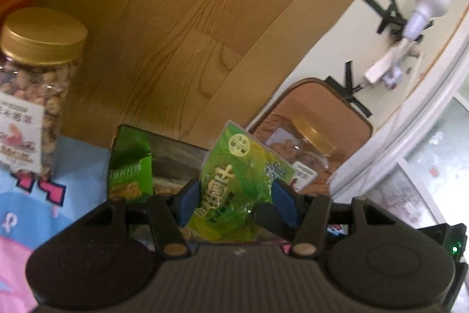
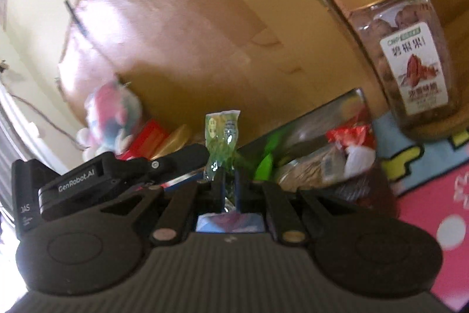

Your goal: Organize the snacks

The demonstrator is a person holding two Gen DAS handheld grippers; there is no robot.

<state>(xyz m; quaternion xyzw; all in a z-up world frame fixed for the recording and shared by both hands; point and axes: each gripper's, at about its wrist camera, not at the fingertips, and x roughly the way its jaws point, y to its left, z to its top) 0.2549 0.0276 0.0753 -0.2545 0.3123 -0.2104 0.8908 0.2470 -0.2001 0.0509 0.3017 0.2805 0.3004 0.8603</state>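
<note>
A small green see-through snack packet is pinched across its width between the blue pads of my left gripper. The same green packet stands upright in the right wrist view, and my right gripper is shut on its lower edge. The left gripper's black finger reaches in from the left and touches the packet's side. Just behind lies a dark tray with another green packet. In the right wrist view the tray also holds a red packet.
A gold-lidded nut jar stands left on the blue and pink mat. A second jar sits on a brown chair seat. A wood-grain panel rises behind. A plush toy and a red box lie far left.
</note>
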